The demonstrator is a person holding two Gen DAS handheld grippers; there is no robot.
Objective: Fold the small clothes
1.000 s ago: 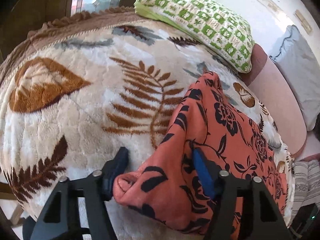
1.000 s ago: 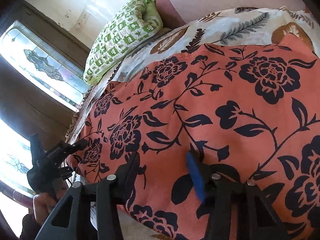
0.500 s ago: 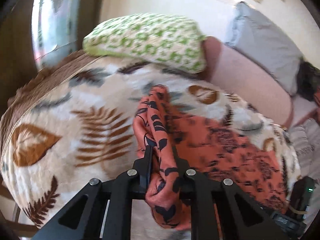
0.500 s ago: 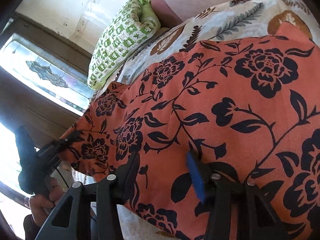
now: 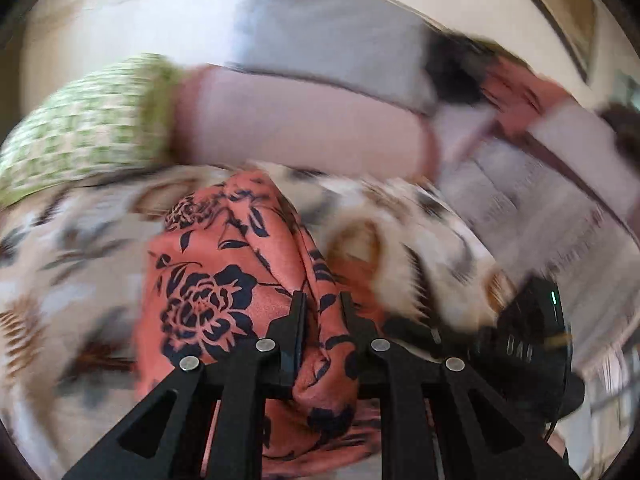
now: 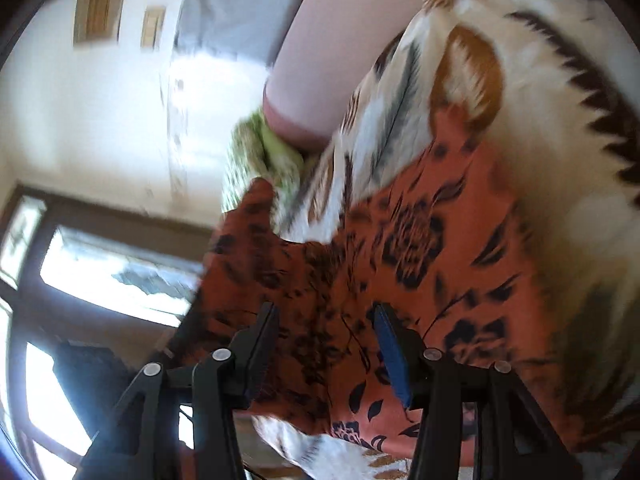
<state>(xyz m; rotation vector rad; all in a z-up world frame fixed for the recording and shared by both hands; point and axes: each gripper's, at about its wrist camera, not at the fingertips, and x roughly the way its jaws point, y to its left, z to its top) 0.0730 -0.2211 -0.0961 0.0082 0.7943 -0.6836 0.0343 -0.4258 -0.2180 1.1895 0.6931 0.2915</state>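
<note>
An orange garment with black flowers [image 5: 208, 292] lies on a cream leaf-print blanket [image 5: 72, 280]. My left gripper [image 5: 322, 312] is shut on a bunched edge of the garment and holds it lifted, folded over the rest. In the right wrist view the garment [image 6: 420, 248] spreads over the blanket [image 6: 560, 80], its left part raised. My right gripper [image 6: 326, 328] has its jaws wide apart, with cloth lying between them; both views are blurred.
A green checked pillow [image 5: 88, 120] and a pink cushion [image 5: 300, 120] lie at the back of the bed. A grey pillow [image 5: 328, 48] leans on the wall. A window [image 6: 100, 272] is at the left. A black device [image 5: 532, 328] sits at the right.
My left gripper closed on the garment's edge and swung it up and to the right, folding it over. My right gripper tilted and moved along the garment, still open.
</note>
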